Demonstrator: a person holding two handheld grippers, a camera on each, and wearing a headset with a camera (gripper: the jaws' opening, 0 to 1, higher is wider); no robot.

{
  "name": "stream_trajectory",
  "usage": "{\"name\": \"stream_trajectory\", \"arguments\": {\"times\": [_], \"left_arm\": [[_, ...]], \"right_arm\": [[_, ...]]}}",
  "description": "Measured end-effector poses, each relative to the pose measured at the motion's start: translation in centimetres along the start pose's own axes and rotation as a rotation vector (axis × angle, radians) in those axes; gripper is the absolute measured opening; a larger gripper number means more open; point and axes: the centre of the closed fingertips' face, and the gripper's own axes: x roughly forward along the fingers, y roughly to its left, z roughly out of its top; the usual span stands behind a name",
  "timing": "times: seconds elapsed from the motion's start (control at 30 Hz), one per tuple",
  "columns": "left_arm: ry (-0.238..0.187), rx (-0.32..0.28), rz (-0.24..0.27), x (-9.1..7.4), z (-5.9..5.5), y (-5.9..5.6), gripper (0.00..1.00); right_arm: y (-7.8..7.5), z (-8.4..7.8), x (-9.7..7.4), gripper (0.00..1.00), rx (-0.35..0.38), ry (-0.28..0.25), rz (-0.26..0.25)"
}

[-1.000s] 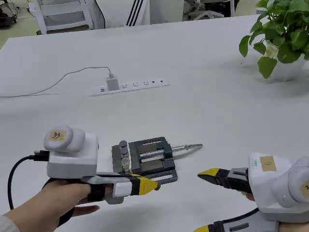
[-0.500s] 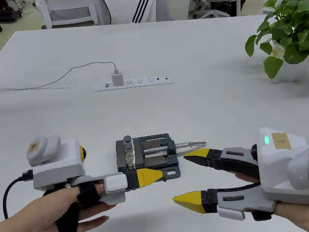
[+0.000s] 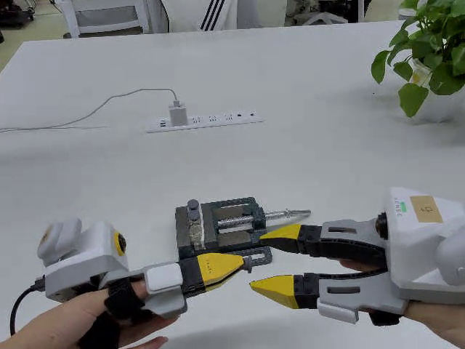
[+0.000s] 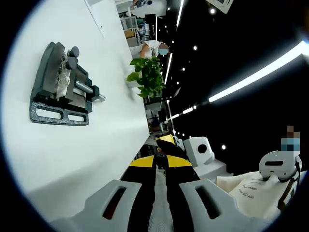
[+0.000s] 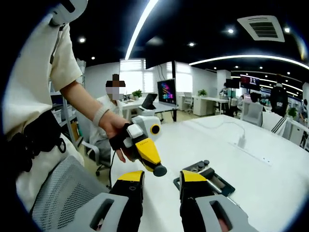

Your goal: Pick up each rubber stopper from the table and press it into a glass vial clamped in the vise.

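Note:
A dark metal vise (image 3: 227, 227) sits on the white table (image 3: 305, 160), with glass vials (image 3: 194, 231) clamped at its left end. Two of them carry grey stoppers (image 3: 193, 210). My left gripper (image 3: 236, 263) lies just in front of the vise, shut. In the right gripper view a small dark rubber stopper (image 5: 161, 170) sits at the left gripper's (image 5: 155, 166) tip. My right gripper (image 3: 270, 260) is open to the right of the vise, its jaws pointing left. The vise (image 4: 60, 87) and stoppered vials (image 4: 71, 57) lie up and to the left in the left gripper view.
A white power strip (image 3: 205, 120) with a charger and cable lies further back on the table. A potted plant (image 3: 425, 51) stands at the far right. White chairs (image 3: 109, 14) stand beyond the far edge. The vise's screw handle (image 3: 289, 215) points right.
My right gripper has come in from the lower right toward the vise, both open jaws now in sight. The left gripper has shifted slightly right and rolled, staying shut.

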Motion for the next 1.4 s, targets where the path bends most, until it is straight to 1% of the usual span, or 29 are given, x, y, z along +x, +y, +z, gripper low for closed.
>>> {"name": "stream_trajectory", "arguments": {"times": [0.03, 0.13, 0.2, 0.3, 0.43, 0.57, 0.93, 1.07, 1.2, 1.27, 1.37, 1.4], "left_arm": [[-0.003, -0.012, -0.011, 0.0, 0.0, -0.2, 0.04], [-0.009, -0.029, -0.023, -0.3, 0.0, -0.3, 0.04], [-0.014, -0.046, -0.031, -0.4, 0.1, -0.4, 0.04], [-0.007, -0.067, -0.055, -0.5, -0.1, -0.8, 0.04], [-0.001, -0.072, -0.055, -0.6, -0.3, -0.7, 0.04], [-0.006, -0.078, -0.064, -0.7, -0.2, -0.9, 0.03], [0.012, -0.100, -0.079, -0.7, -0.6, -0.8, 0.03], [0.018, -0.108, -0.092, -0.7, -0.7, -1.0, 0.03], [0.029, -0.117, -0.107, -0.8, -0.8, -1.2, 0.03], [0.033, -0.121, -0.117, -0.8, -0.9, -1.4, 0.03], [0.041, -0.118, -0.117, -0.8, -0.9, -1.4, 0.03], [0.043, -0.123, -0.122, -0.8, -0.9, -1.4, 0.03]], "right_arm": [[0.1, 0.0, 0.0, 0.22, -0.001, -0.002, 0.007], [0.4, 0.3, 0.1, 0.17, -0.007, -0.010, 0.019], [0.5, 0.5, 0.1, 0.16, -0.010, -0.016, 0.022], [0.6, 0.6, 0.3, 0.15, -0.006, -0.021, 0.027], [1.0, 0.8, 0.5, 0.12, -0.011, -0.023, 0.045], [1.1, 0.9, 0.5, 0.10, -0.012, -0.024, 0.049], [1.3, 1.1, 0.3, 0.07, -0.020, -0.023, 0.063], [1.4, 1.2, 0.3, 0.07, -0.009, -0.028, 0.073], [1.6, 1.4, 0.2, 0.07, 0.014, -0.037, 0.095], [1.7, 1.6, 0.1, 0.07, 0.048, -0.053, 0.110], [1.7, 1.6, 0.0, 0.06, 0.056, -0.048, 0.119], [1.8, 1.7, 0.0, 0.06, 0.075, -0.053, 0.124]]}}
